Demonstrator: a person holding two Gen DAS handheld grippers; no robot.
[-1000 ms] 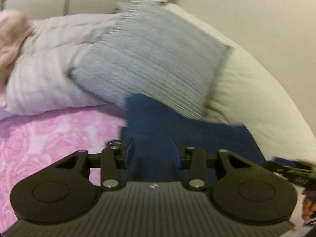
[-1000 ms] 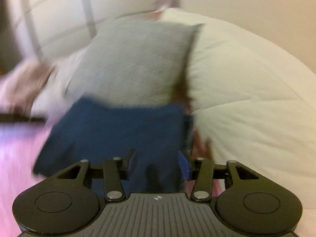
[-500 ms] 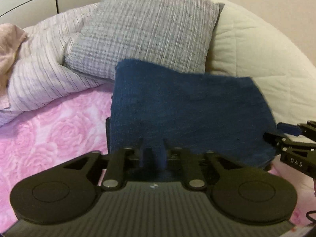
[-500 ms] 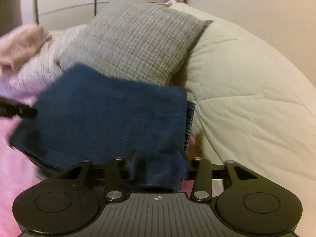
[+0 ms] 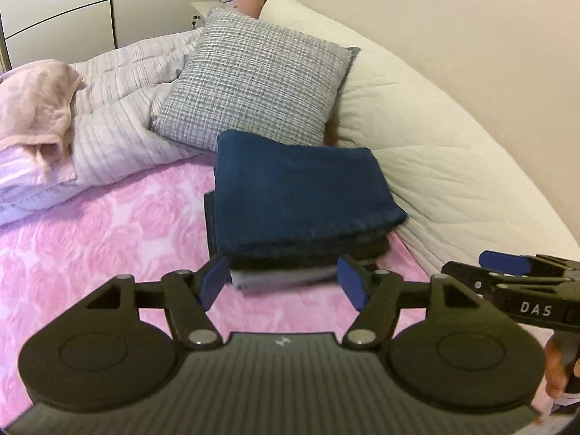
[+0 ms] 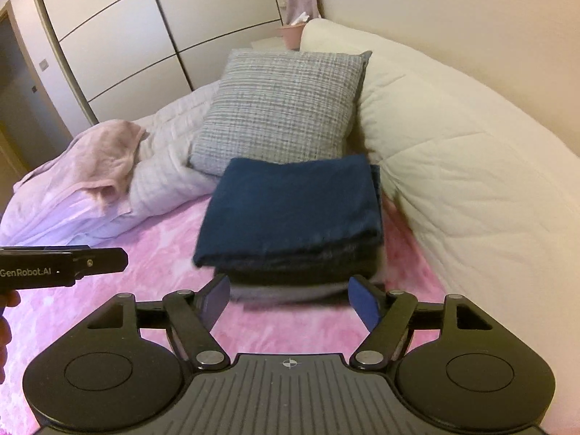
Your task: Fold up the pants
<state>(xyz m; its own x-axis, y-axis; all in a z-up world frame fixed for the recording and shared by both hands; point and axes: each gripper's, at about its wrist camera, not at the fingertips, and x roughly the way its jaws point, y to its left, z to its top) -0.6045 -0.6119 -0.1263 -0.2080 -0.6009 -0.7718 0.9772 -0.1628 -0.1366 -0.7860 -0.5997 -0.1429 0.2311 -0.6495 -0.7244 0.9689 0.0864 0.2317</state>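
Pants [image 5: 301, 195], dark blue and folded into a thick rectangle, are lying on top of a small stack of folded clothes [image 5: 282, 277] on a pink rose-patterned bedspread [image 5: 108, 239], just in front of a grey checked pillow [image 5: 261, 79]. Left hand-held gripper [image 5: 282, 282] is hovering just short of the stack's near edge, jaws having just been opening, nothing between them. Right hand-held gripper [image 6: 290, 299] is doing likewise, spread wide and holding nothing.

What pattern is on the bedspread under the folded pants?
Pink with pale rose blooms; the bedspread shows best in the left wrist view.
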